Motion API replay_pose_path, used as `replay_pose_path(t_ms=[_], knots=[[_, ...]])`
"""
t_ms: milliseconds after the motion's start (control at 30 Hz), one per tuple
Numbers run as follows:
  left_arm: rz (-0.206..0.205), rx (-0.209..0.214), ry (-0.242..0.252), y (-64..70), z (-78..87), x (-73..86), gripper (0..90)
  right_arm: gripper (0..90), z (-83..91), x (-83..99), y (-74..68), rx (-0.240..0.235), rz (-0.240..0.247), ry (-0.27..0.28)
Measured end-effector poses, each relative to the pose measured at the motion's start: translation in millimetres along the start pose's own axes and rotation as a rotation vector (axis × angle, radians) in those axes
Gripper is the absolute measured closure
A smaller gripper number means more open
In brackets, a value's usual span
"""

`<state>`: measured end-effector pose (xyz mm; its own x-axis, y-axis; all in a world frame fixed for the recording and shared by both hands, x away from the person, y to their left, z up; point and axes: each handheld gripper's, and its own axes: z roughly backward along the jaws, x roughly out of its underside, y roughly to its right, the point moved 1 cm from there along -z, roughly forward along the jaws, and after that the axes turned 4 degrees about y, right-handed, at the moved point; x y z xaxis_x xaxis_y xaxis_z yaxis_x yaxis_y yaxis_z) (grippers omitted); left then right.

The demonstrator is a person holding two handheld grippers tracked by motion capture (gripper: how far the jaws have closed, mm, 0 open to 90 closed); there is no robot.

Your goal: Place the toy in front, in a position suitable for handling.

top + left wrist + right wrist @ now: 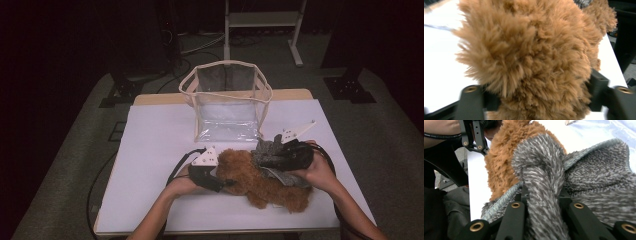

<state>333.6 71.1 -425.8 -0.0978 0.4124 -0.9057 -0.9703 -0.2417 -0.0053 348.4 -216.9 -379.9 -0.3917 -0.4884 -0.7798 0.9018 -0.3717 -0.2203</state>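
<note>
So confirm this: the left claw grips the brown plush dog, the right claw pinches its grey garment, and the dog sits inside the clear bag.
Not inside. In the high view the brown plush dog lies on the table, in front of the clear bag. The left claw does grip it, and the right claw pinches its grey garment.

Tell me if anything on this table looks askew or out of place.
The grey fleece garment sits bunched and half off the brown plush dog, one fold pinched in the right gripper. The clear bag stands upright; nothing looks spilled or damaged.
</note>
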Motion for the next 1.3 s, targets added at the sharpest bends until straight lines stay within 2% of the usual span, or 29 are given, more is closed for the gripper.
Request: replay_pose_path(t_ms=[100,433,500,600,700,833,933,1000,1067,1167,1300], knots=[[-0.025,-0.018,0.025,0.4,6.2,-8.7,40.4,74.2,-2.4,-5.3,-1.8,-0.003,0.006,0.016],[-0.080,-0.034,0.035,-1.8,31.1,-44.0,42.1,73.9,2.8,-23.8,-5.1,-0.034,0.011,0.110],[-0.103,-0.042,0.024,-3.0,38.2,-51.7,42.1,73.9,3.6,-28.8,-6.5,-0.039,0.014,0.129],[-0.113,-0.048,0.026,-3.6,45.2,-58.7,42.0,73.9,4.1,-35.9,-8.6,-0.046,0.023,0.160],[-0.127,-0.040,-0.003,-3.4,47.2,-57.6,41.7,73.8,4.1,-36.3,-9.8,-0.058,0.028,0.168],[-0.095,-0.036,0.004,-2.4,42.0,-45.1,40.7,73.9,2.3,-18.0,-4.2,-0.050,0.005,0.143],[-0.077,-0.027,0.016,-1.5,40.2,-41.1,38.1,74.0,8.1,-1.7,-0.6,-0.050,-0.020,0.150],[-0.079,-0.025,0.013,-1.3,38.6,-40.8,35.2,74.1,9.7,1.9,-1.9,-0.028,-0.007,0.131],[-0.068,-0.025,0.009,-1.2,37.2,-39.9,28.0,74.3,8.5,4.4,-2.9,-0.012,0.000,0.112],[-0.055,-0.025,-0.001,-2.9,37.9,-34.5,23.1,74.7,5.7,8.9,-3.1,-0.012,-0.001,0.103],[-0.008,-0.021,0.010,-5.8,39.0,-28.0,18.8,74.7,4.8,12.8,-3.2,-0.013,-0.006,0.110]])
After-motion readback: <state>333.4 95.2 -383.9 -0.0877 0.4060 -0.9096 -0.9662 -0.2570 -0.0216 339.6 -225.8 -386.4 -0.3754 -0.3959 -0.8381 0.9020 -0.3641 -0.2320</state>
